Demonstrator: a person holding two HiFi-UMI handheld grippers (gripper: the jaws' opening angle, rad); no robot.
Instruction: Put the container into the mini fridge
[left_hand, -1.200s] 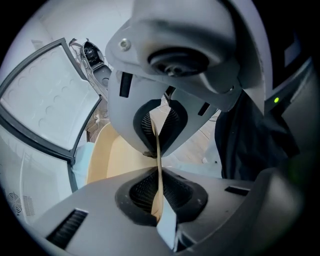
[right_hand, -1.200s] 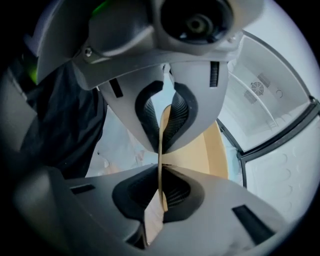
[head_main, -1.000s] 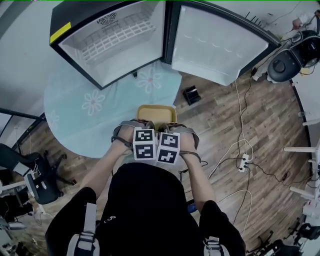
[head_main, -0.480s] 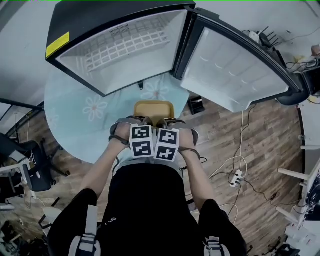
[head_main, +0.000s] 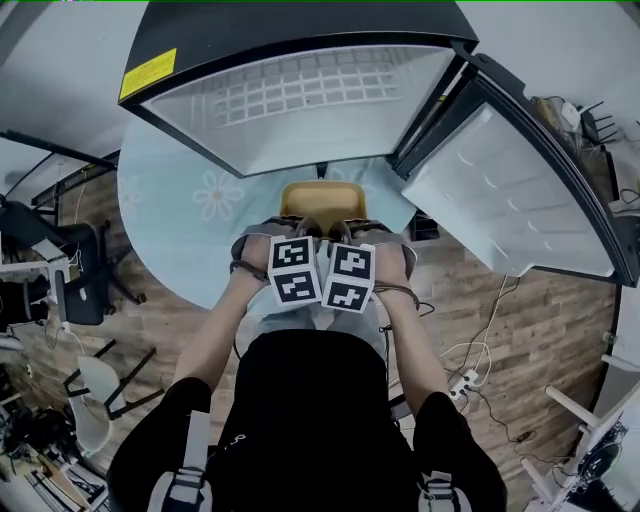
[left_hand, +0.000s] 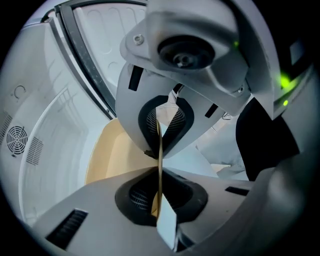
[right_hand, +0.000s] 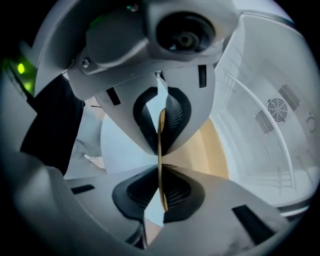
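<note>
A shallow yellow container (head_main: 322, 199) hangs in the air in front of the person, just below the open mini fridge (head_main: 300, 95). My left gripper (head_main: 300, 232) and right gripper (head_main: 342, 232) sit side by side at its near edge. In the left gripper view the jaws are shut on the container's thin rim (left_hand: 159, 150), and the yellow tray (left_hand: 112, 157) spreads to the left. The right gripper view shows its jaws shut on the rim (right_hand: 161, 155), with the tray (right_hand: 210, 152) to the right. The white fridge interior (right_hand: 265, 135) lies close ahead.
The fridge door (head_main: 520, 190) stands swung open to the right. A wire shelf (head_main: 320, 85) runs across the fridge's inside. Under it lies a light blue round rug (head_main: 190, 220) on wood flooring. Cables and a power strip (head_main: 462, 362) lie at the right, black chairs (head_main: 60, 280) at the left.
The view has closed in on the fridge, which now fills the top of the head view with its door swung further right. Both grippers still hold the container at the same height.
</note>
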